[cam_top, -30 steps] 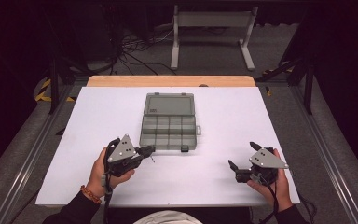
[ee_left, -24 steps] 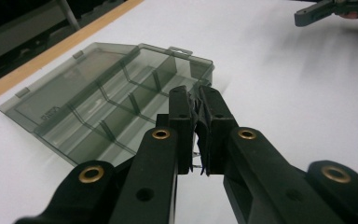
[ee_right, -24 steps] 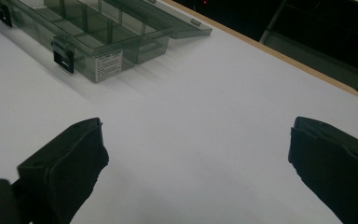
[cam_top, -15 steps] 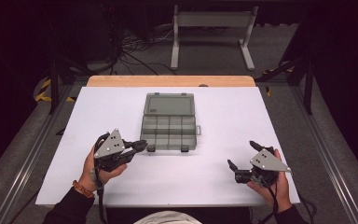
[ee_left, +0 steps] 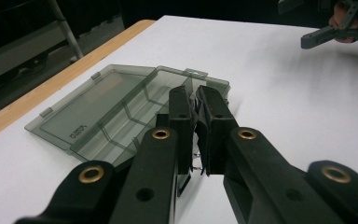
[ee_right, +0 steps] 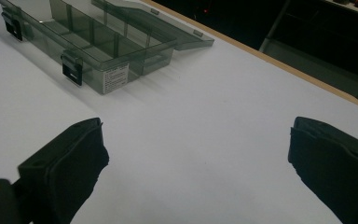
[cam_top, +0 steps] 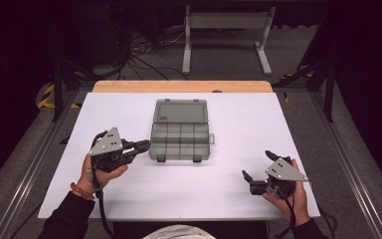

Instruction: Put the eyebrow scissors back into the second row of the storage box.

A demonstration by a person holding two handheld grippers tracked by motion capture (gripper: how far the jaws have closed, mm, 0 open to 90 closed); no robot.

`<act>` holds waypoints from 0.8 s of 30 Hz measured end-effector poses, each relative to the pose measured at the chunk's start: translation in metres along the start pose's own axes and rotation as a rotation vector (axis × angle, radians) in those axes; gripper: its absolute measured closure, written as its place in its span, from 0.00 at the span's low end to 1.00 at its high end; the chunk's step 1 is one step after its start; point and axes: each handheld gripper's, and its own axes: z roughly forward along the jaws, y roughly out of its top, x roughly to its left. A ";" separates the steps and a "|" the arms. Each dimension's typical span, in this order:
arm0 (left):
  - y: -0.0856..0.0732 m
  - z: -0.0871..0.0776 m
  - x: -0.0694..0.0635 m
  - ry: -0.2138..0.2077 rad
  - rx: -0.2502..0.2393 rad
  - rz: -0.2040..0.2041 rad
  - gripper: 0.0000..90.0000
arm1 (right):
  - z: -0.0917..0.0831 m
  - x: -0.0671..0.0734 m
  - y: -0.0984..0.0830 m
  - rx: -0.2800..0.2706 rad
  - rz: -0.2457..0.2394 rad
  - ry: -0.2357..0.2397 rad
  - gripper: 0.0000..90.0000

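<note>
Left gripper (cam_top: pixel 142 145): jaws pressed together, mid-left, tips just beside the box | right gripper (cam_top: pixel 258 169): jaws spread, lower right | clear box (cam_top: pixel 180 130): open, frame centre on white table (cam_top: pixel 238 129)

A white counter (cam_top: pixel 258 124) carries the things, with a strip of bare wood along its far edge at twelve o'clock. One thing lies directly on it: a smoky clear plastic box (cam_top: pixel 180 141), a little toward eleven o'clock of the middle. Its lid (cam_top: pixel 181 111) is folded flat onto the counter on the twelve o'clock side. The divided tray faces six o'clock, with two dark latches there.
</note>
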 end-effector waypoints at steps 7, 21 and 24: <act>0.003 0.006 0.011 -0.034 -0.018 0.015 0.94 | 0.001 0.001 0.000 0.007 -0.003 -0.010 0.05; 0.006 0.047 0.024 -0.073 0.037 0.050 0.94 | 0.004 0.002 -0.002 0.018 -0.004 -0.007 0.05; 0.007 0.057 0.027 -0.080 0.047 0.049 0.95 | 0.004 0.001 -0.002 0.021 -0.005 -0.006 0.05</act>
